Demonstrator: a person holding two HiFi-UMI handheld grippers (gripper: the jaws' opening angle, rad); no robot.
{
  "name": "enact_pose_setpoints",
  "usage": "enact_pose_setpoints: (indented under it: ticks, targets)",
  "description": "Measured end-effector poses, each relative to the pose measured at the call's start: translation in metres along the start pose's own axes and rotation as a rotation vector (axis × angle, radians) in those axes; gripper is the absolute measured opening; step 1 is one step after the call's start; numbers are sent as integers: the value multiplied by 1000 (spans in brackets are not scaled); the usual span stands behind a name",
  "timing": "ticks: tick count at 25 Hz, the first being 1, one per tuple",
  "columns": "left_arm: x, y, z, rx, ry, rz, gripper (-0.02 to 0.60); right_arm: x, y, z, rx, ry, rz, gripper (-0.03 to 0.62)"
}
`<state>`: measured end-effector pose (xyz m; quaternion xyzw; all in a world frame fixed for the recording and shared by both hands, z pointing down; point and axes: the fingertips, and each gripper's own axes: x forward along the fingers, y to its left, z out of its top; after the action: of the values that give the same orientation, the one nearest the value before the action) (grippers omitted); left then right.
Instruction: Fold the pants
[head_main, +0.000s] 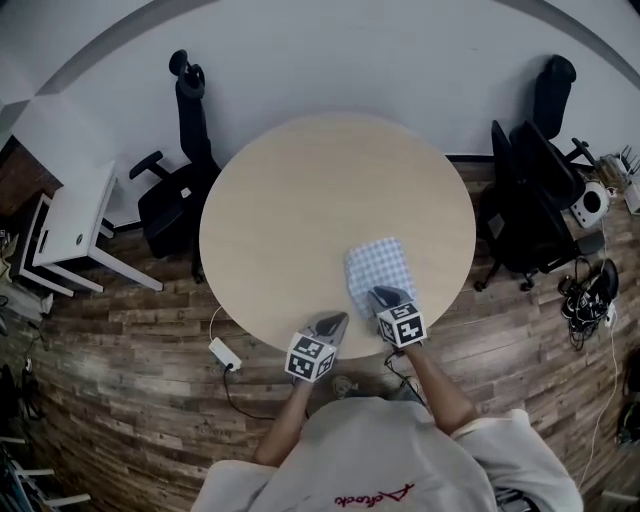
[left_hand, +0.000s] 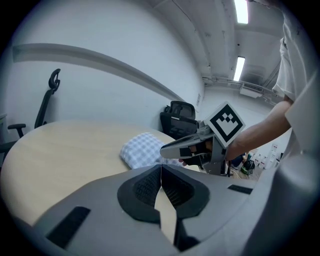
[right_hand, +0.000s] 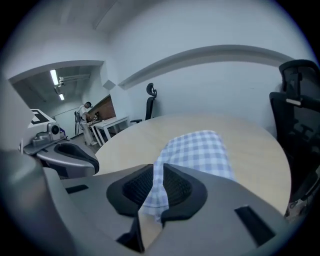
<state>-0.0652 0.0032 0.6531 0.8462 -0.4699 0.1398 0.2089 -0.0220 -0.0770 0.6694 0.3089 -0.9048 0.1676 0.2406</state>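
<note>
At near edge of round beige wooden table (head_main: 300, 200), found blue-white checked cloth pants (head_main: 380, 270) lying as compact folded rectangle (folding looked done). Saw right gripper (right_hand: 157, 172) narrowly parted around hem, not pinching; left gripper (left_hand: 161, 169) closed, empty, just beside. Judged only withdrawal left.

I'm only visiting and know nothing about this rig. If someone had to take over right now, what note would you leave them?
Left gripper: shut and empty, at the near edge of the table, just left of the pants.
Right gripper: jaws a little apart, with the near edge of the checked pants in the gap. The pads do not seem to press it.
Pants: a small folded bundle lying on the round table, in its near-right part.
Done: the pants already look folded down compactly.
Left: probably draw the right gripper clear and check that the fold lies neat.
</note>
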Motion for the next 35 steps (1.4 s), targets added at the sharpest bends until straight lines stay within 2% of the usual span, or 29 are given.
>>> enact_pose_setpoints:
  ticks: [3,9,18,26,35]
  targets:
    - [10,-18,5,15,2,-19,32,-23,-13,2,-8,-49,-20,52]
    - [26,-65,6,23,12,-38,32,-74,-21,-7,7,-124,10,32]
    - [32,-147,-2,35,3,4,32,-154,-31,-40,-23,-159,53,29]
    - [13,-200,-12,33,-28,54,32,-205,-15,-57,-59,-196,91,29]
    - [-18,-253,-44,29,-42,73,32,-254,20,-100,-81,-199,104,29]
